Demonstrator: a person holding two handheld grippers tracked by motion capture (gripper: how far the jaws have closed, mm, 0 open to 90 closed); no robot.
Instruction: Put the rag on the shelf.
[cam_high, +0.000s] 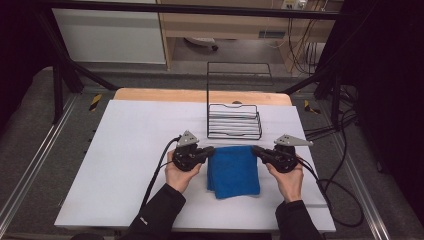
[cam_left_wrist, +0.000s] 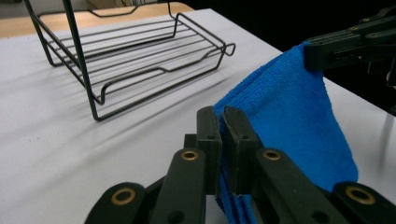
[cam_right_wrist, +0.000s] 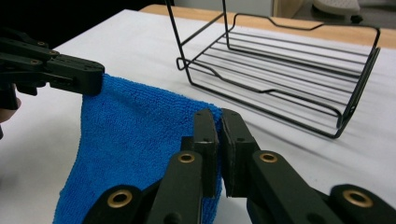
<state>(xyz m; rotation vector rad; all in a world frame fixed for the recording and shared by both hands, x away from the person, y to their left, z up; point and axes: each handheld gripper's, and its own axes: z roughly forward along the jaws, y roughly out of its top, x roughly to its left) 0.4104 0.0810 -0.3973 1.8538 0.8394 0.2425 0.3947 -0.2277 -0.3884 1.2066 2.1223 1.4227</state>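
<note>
One folded blue microfibre cloth (cam_high: 233, 170) hangs just in front of the one black wire rack (cam_high: 234, 121), its upper corners pinched by the left claw (cam_high: 209, 150) and right claw (cam_high: 256, 150).

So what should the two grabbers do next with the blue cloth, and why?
Probably carry the blue cloth forward toward the wire rack. The left hand-held gripper and the right hand-held gripper each pinch one top corner, so the cloth hangs between them, and the rack stands open just behind it.
</note>
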